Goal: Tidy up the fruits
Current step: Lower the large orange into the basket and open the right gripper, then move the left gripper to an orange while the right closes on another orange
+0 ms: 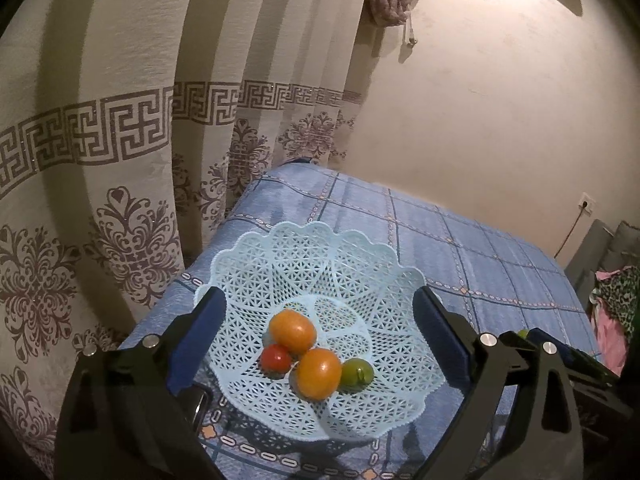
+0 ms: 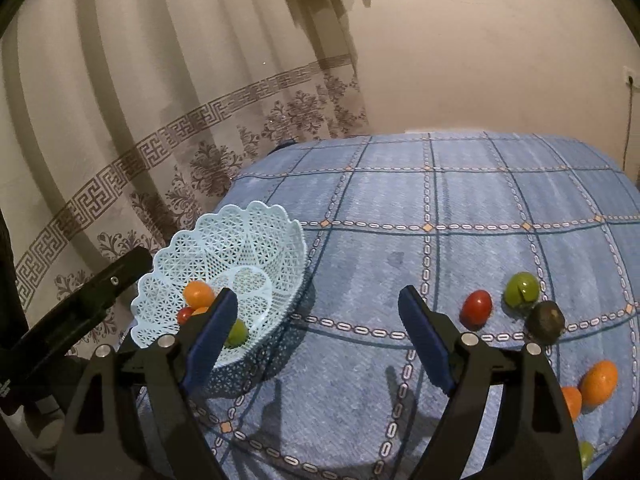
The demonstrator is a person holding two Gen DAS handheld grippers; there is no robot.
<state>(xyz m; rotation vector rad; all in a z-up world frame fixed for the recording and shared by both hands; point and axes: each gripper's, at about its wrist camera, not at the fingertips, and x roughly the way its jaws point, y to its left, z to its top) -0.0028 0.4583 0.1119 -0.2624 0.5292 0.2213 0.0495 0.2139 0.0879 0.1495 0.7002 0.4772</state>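
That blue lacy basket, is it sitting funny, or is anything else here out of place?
Yes, the basket tilts, its far rim lifted, the four fruits pooled at the low side. Loose fruit also lies on the tablecloth: a red tomato, a green fruit, a dark one, two oranges.

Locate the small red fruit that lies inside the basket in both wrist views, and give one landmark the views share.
Left wrist: red fruit lies low and centre-left, on the basket floor, touching the two orange fruits.
Right wrist: red fruit shows at lower left, half hidden behind the right gripper's left finger.
Shared landmark: the pale blue lattice basket on the blue checked cloth.
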